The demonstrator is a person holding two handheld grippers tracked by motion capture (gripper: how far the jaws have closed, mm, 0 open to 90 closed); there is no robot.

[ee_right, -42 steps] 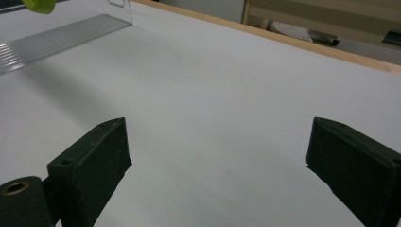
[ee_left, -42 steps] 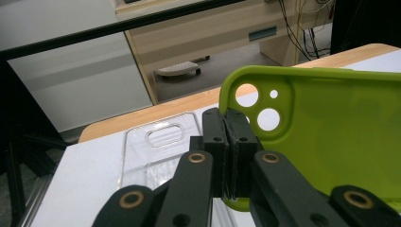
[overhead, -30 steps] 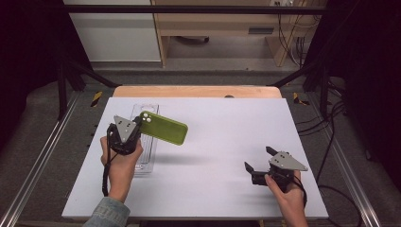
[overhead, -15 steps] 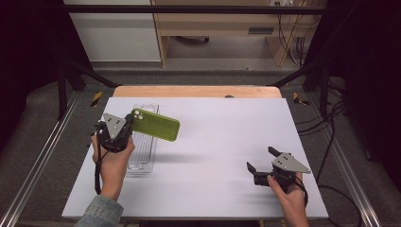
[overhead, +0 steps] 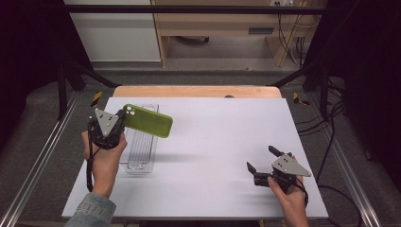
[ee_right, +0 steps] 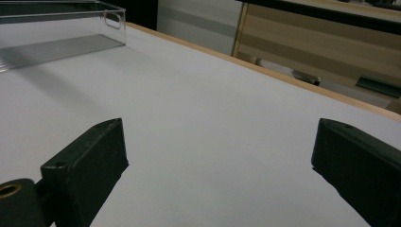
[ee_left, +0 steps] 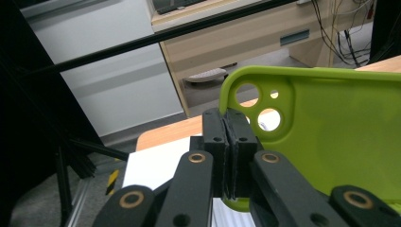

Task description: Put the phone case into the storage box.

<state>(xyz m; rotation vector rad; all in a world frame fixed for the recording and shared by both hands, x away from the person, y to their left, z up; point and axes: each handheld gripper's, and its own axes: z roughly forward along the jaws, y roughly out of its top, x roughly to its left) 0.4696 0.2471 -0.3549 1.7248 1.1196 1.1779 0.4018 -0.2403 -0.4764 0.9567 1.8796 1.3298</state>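
Left gripper [overhead: 118,126] fingers pinch the green phone case [overhead: 147,124] by one thin edge above the clear tray [overhead: 140,147], right gripper [overhead: 261,165] fingers spread empty — it could twist loose.

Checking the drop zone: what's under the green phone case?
The green phone case, pinched at its camera end by the left gripper, hangs over the clear tray. The tray's far end is covered by it.

the phone case [overhead: 147,125] looks like matt green soft plastic, smooth. below it, the tray [overhead: 139,151] is clear glossy plastic with a ribbed floor. beside the tray, the table [overhead: 222,142] top is matt white, smooth, edged with light wood.
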